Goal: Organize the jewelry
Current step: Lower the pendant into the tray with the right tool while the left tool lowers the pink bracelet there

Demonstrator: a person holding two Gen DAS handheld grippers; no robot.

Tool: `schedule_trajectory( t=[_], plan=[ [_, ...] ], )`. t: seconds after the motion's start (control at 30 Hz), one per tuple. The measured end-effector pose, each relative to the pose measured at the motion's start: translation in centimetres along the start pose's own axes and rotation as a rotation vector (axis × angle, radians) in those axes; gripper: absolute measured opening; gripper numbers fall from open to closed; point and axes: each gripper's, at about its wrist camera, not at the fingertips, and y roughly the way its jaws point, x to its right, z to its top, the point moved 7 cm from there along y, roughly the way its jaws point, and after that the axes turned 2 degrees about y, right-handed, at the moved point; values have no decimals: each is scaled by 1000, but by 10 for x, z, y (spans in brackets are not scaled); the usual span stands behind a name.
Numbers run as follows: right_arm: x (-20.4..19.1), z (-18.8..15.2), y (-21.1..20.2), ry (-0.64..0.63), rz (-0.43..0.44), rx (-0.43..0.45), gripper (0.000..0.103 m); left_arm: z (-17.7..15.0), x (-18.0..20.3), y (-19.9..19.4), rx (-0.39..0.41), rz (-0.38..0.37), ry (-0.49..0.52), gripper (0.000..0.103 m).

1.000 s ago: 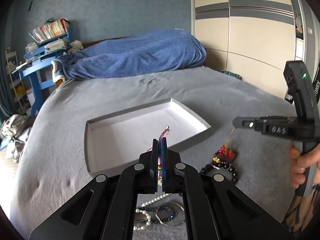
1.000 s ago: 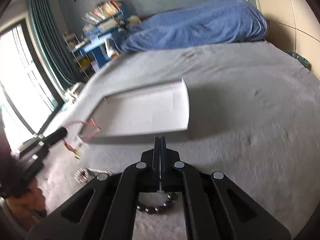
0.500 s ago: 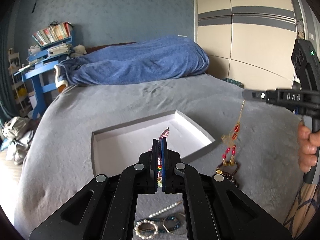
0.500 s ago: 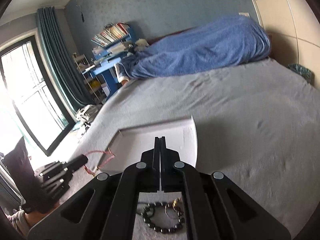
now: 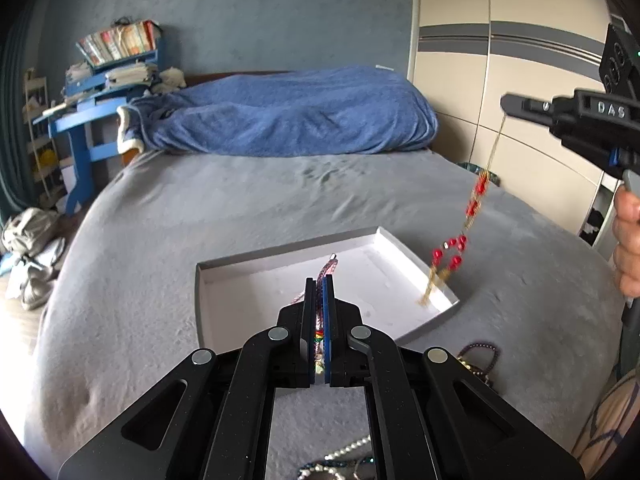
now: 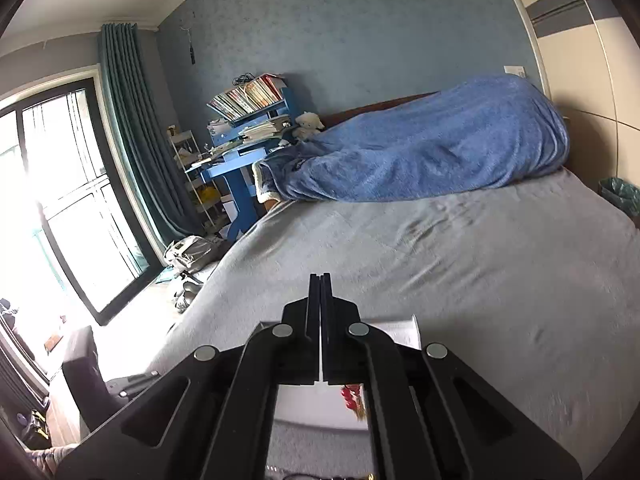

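Note:
A shallow white tray (image 5: 248,284) lies on the grey bed. My left gripper (image 5: 319,284) is shut on a pink sparkly bracelet (image 5: 326,270) and holds it over the tray's near side. My right gripper (image 5: 506,104) is shut on a gold chain with red beads (image 5: 460,240), which hangs above the tray's right corner. In the right wrist view the right gripper (image 6: 320,280) is shut, and the red beads (image 6: 352,396) show below it over the tray (image 6: 404,330).
Dark bead bracelets (image 5: 480,354) lie on the bed right of the tray. A pearl strand and rings (image 5: 340,460) lie under my left gripper. A blue blanket (image 5: 288,116) is heaped at the bed's far end. A wardrobe (image 5: 500,60) stands at right.
My right gripper has lifted the red-beaded chain off the bed and carried it up and left over the tray's corner. My left gripper has stayed shut on the bracelet over the tray.

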Motion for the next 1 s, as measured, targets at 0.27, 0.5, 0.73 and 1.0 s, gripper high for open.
schedule_trajectory(
  t=[0.27, 0.5, 0.73, 1.0],
  plan=[
    [16, -22, 47, 27, -31, -96, 0, -11, -16, 35, -82, -11, -44, 3],
    [46, -82, 93, 72, -73, -242, 0, -28, -20, 71, -156, 21, -23, 3],
    [58, -121, 117, 91, -84, -329, 0, -51, -36, 94, -246, 62, -43, 6],
    [68, -132, 122, 123, -86, -355, 11, -57, -36, 88, -240, 82, -45, 55]
  ],
)
